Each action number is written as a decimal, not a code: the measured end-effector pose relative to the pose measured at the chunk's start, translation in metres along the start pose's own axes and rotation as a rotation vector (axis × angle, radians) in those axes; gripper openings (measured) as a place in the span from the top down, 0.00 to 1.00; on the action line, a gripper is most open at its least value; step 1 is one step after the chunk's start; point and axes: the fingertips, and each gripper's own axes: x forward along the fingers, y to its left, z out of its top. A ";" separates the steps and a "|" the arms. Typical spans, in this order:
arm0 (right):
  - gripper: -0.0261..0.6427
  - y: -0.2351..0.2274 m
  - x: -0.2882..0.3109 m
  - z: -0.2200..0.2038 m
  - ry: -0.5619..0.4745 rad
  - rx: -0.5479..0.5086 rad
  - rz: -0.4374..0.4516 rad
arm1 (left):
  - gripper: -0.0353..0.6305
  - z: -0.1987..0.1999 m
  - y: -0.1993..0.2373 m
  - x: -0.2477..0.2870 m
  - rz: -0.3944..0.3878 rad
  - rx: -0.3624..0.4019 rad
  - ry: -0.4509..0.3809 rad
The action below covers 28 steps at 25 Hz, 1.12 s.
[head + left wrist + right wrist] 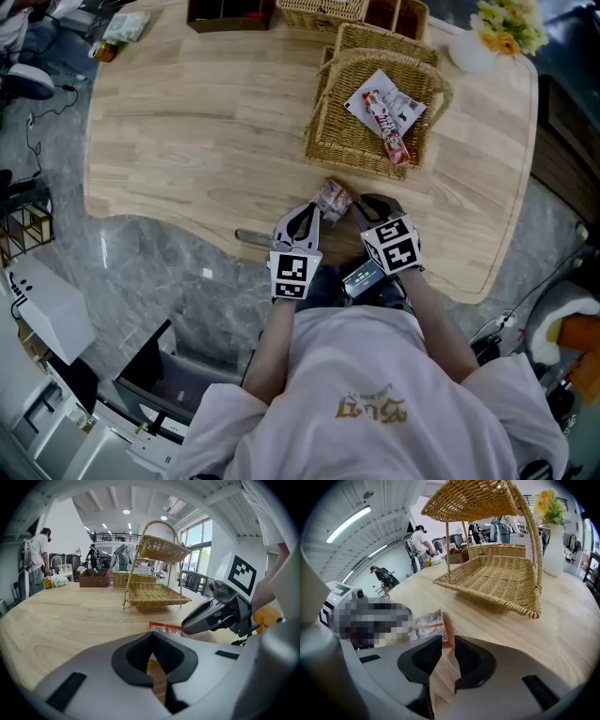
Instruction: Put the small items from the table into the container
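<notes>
A small orange and silver snack packet (333,199) (165,629) (426,624) lies on the wooden table near its front edge. My left gripper (312,208) (152,635) is shut, its tips meeting over the packet's near edge; I cannot tell whether they pinch it. My right gripper (367,204) (448,641) hovers just right of the packet, its jaws apart with only bare table between them. The two-tier wicker basket (323,122) (157,595) (497,581) stands beyond. Its top tier holds a white packet (389,101) and a red one (394,136).
A white vase of yellow flowers (497,37) (555,545) stands at the back right. Wicker boxes (323,11) and a dark box (230,14) line the far edge. A grey metal object (253,237) lies at the front edge, left of my left gripper. People stand in the background.
</notes>
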 end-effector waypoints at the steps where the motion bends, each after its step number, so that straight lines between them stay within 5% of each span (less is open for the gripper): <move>1: 0.84 0.000 0.001 -0.001 0.005 0.005 0.005 | 0.96 0.000 0.000 0.000 0.000 0.000 -0.001; 12: 0.84 0.001 0.008 -0.002 0.015 0.024 0.013 | 0.96 -0.005 0.002 0.000 0.001 -0.013 0.005; 19: 0.93 0.007 0.003 0.003 -0.014 -0.073 0.022 | 0.96 0.000 0.003 -0.002 0.014 -0.025 -0.012; 28: 0.94 0.008 -0.014 0.018 -0.086 -0.091 0.021 | 0.96 0.005 0.000 -0.005 0.017 -0.023 -0.025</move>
